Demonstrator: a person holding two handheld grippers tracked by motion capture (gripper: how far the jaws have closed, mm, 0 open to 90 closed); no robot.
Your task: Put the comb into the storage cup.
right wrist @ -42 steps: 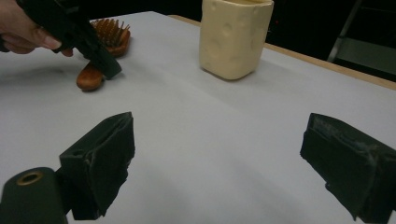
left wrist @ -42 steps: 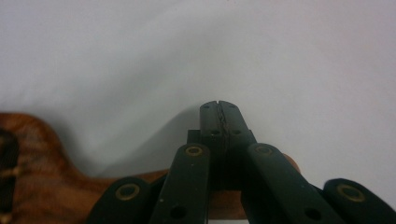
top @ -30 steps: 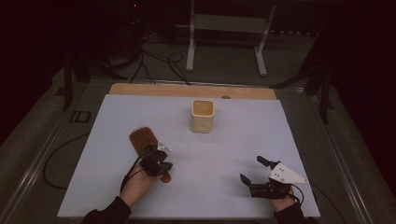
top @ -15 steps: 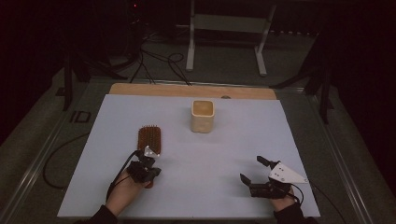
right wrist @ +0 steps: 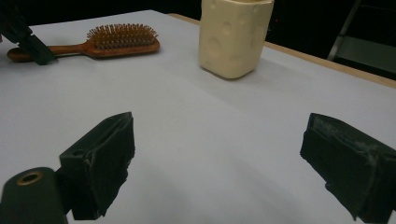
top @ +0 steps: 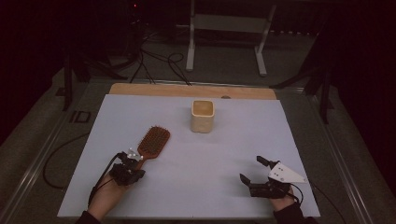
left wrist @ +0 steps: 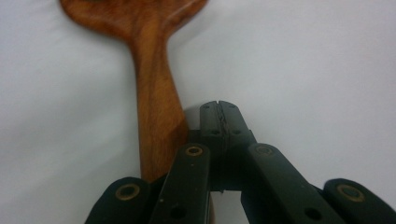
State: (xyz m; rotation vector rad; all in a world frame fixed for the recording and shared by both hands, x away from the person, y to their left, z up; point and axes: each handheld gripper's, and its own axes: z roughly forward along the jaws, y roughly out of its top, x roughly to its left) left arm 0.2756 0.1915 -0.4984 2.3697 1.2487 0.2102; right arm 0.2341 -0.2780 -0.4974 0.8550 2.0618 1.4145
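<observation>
A wooden hairbrush point(top: 153, 141) lies bristles up on the white table, head toward the far side, handle toward the near left. My left gripper point(top: 135, 158) rests at the end of that handle. In the left gripper view its jaws point(left wrist: 219, 109) are shut against each other with nothing between them, and the handle point(left wrist: 156, 116) lies alongside them on the left. My right gripper point(top: 251, 169) sits low at the near right, open and empty point(right wrist: 224, 154). The right gripper view shows the brush point(right wrist: 119, 39) far left.
A cream square cup point(top: 202, 115) stands upright near the table's far middle, also seen in the right gripper view point(right wrist: 235, 35). A wooden strip point(top: 187, 90) runs along the far edge of the table. Cables and a metal stand lie on the floor beyond.
The left hand has slid leftward along the near side. The brush has swung with it, its handle now pointing near left instead of near right. The right gripper has stayed put.
</observation>
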